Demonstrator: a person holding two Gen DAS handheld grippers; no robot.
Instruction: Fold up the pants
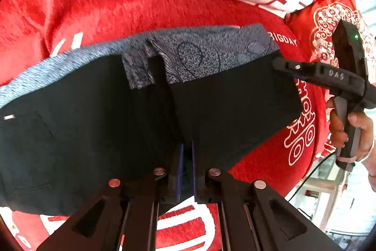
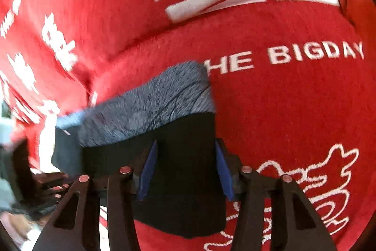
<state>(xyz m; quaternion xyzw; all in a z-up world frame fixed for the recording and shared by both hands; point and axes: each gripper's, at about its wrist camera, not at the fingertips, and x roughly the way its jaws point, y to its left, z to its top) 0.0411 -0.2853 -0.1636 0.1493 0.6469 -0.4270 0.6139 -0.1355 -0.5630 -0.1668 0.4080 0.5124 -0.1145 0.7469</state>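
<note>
The pants (image 1: 223, 105) are black with a blue-grey patterned lining, folded over on a red blanket (image 1: 117, 6). My left gripper (image 1: 186, 157) is shut on the near edge of the black cloth, its blue pads pinching a fold. My right gripper (image 1: 279, 62) reaches in from the right and touches the pants' far right corner. In the right wrist view the pants (image 2: 178, 157) lie between the spread blue pads of my right gripper (image 2: 184, 166), which stands open around the black cloth.
The red blanket (image 2: 282, 98) with white characters and "THE BIGDAY" lettering covers the whole surface. A red embroidered cushion (image 1: 329, 22) lies at the right. A hand (image 1: 352, 128) holds the right gripper's handle.
</note>
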